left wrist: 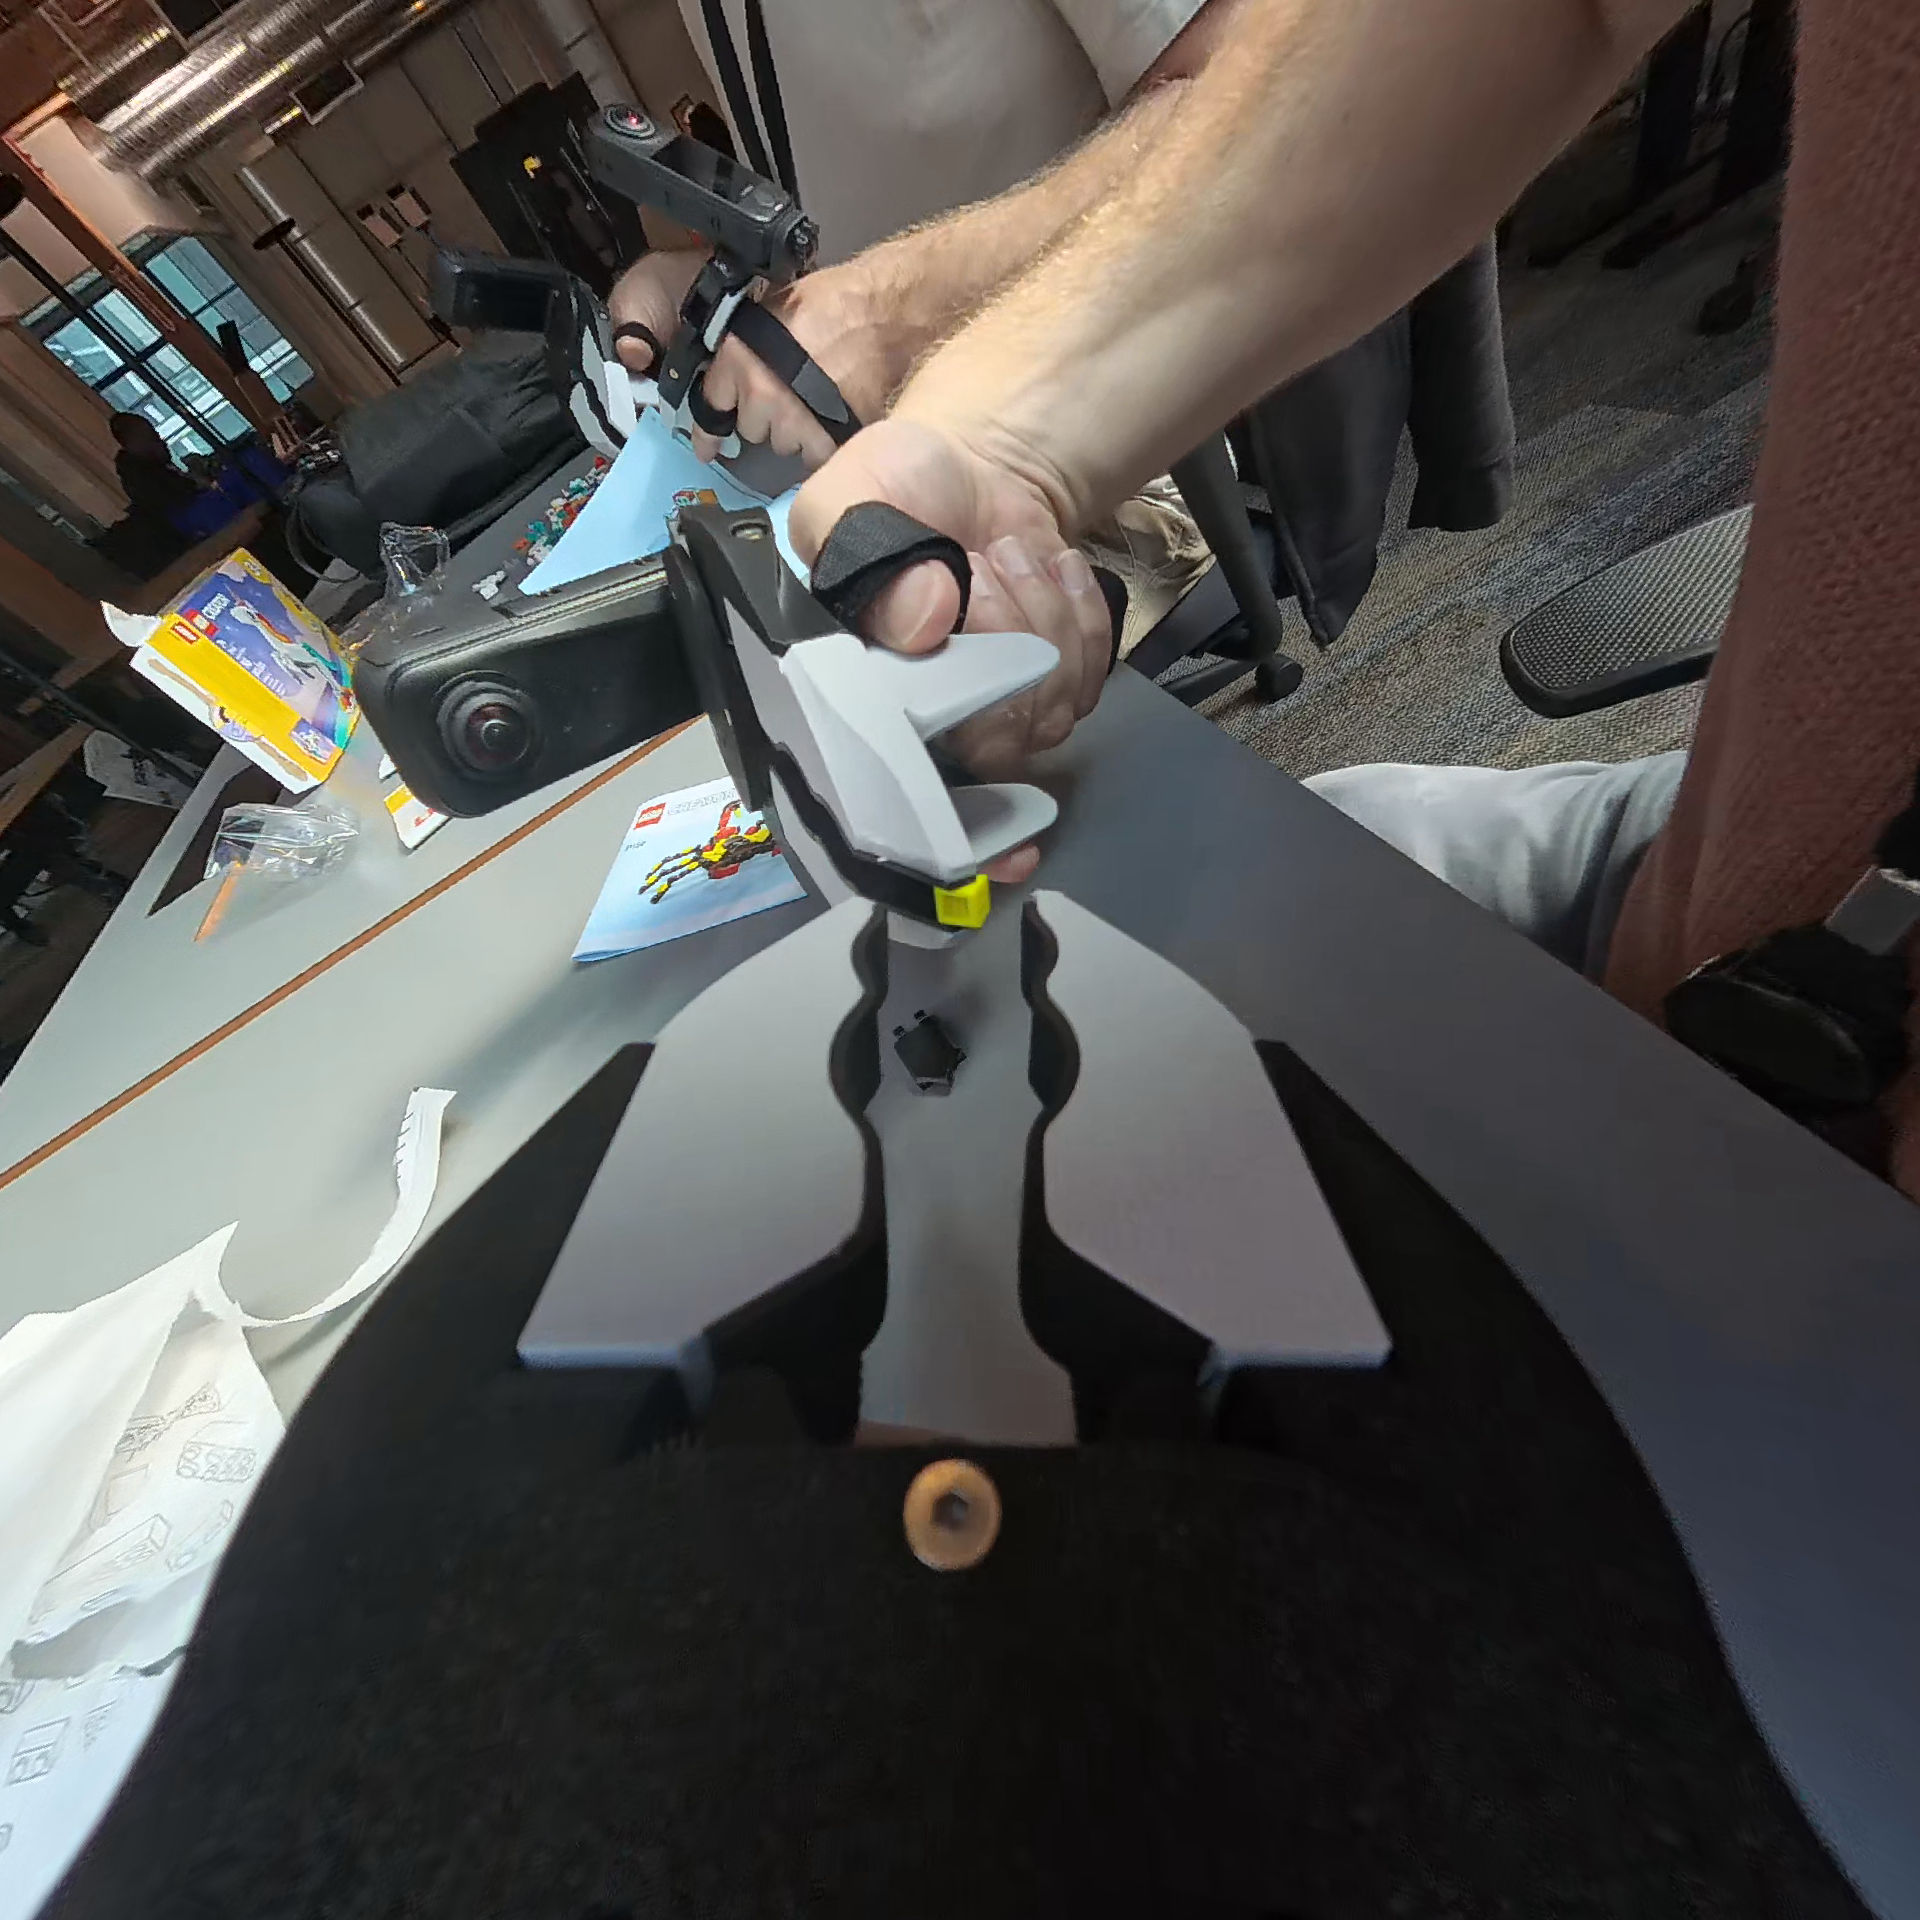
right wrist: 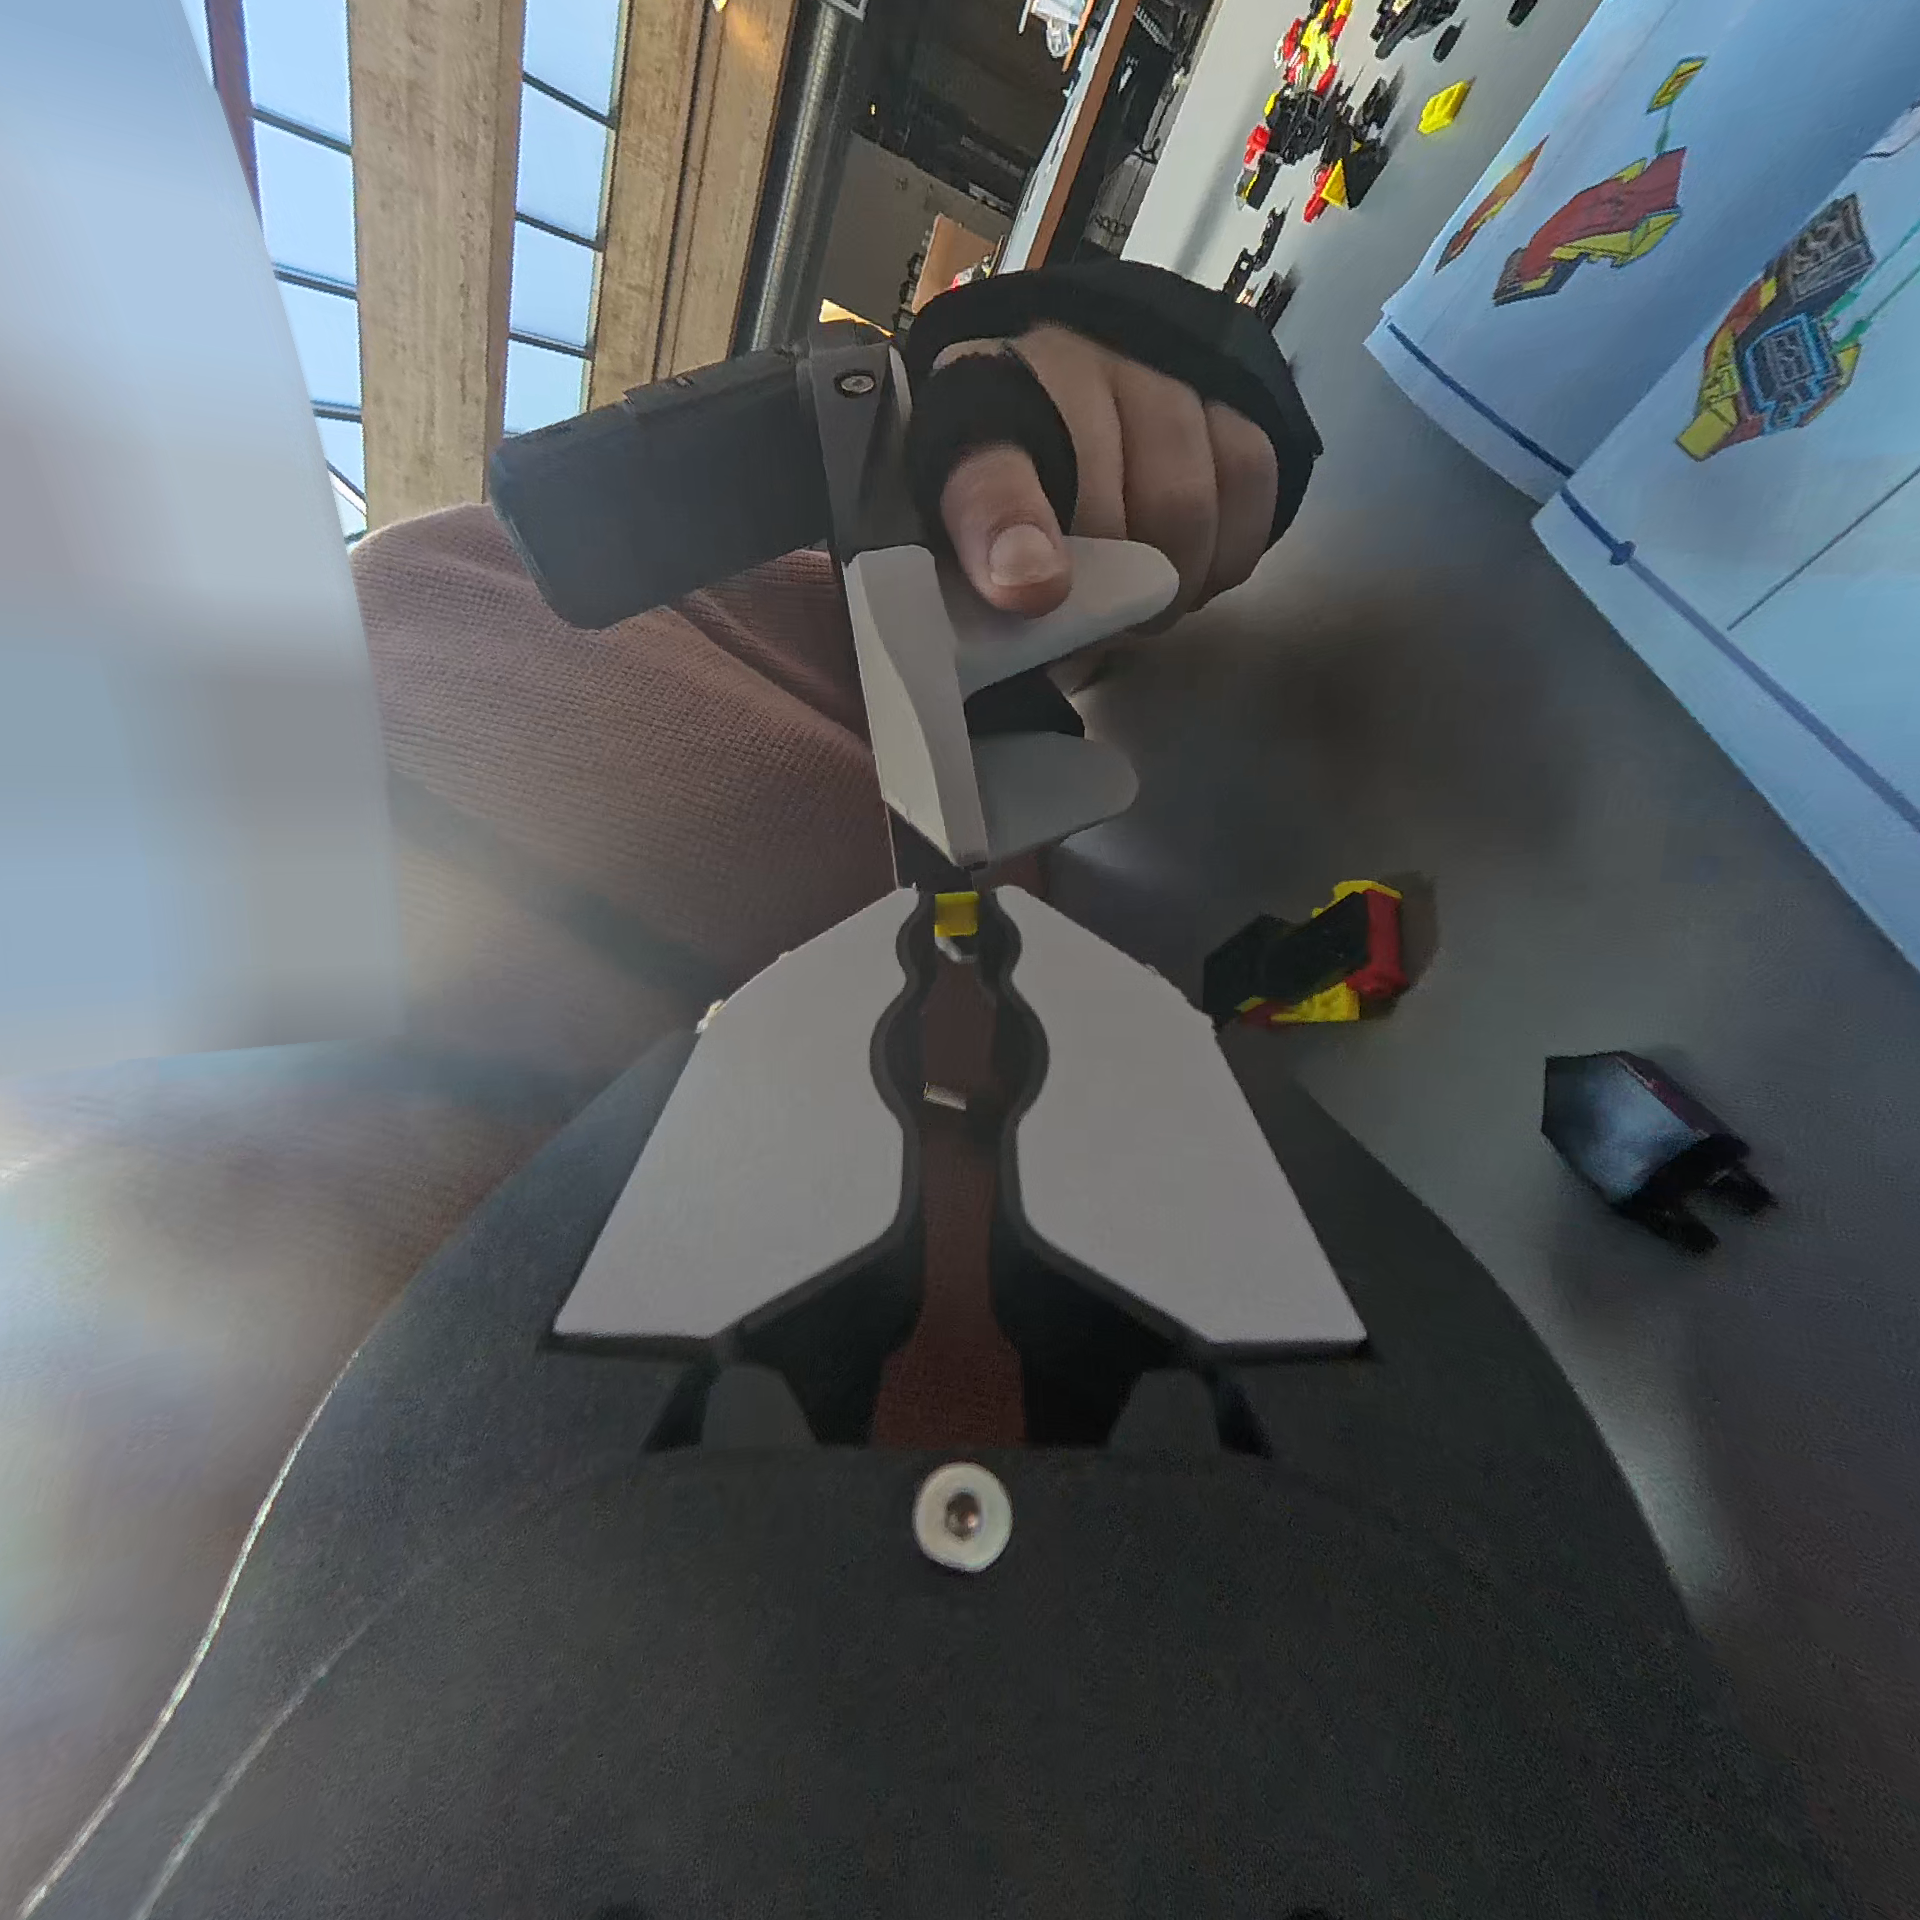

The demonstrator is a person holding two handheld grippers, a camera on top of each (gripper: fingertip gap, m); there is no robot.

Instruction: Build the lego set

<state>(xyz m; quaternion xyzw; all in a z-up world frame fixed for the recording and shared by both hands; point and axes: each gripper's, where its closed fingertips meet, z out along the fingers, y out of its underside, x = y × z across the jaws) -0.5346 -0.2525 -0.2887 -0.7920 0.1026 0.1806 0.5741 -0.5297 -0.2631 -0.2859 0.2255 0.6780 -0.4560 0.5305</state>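
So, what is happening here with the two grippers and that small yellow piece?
A person holds a hand-held gripper in each hand over a grey table. The right hand-held gripper is shut on a small yellow brick. The left hand-held gripper is open, its tips either side of that brick, perhaps to take it. A small black piece, a partly built model and an instruction booklet lie on the table.

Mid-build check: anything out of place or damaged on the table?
Nothing serious. A torn paper bag lies crumpled at the left edge of the table, with a ripped strip beside it. A small black piece lies alone, away from the other parts.
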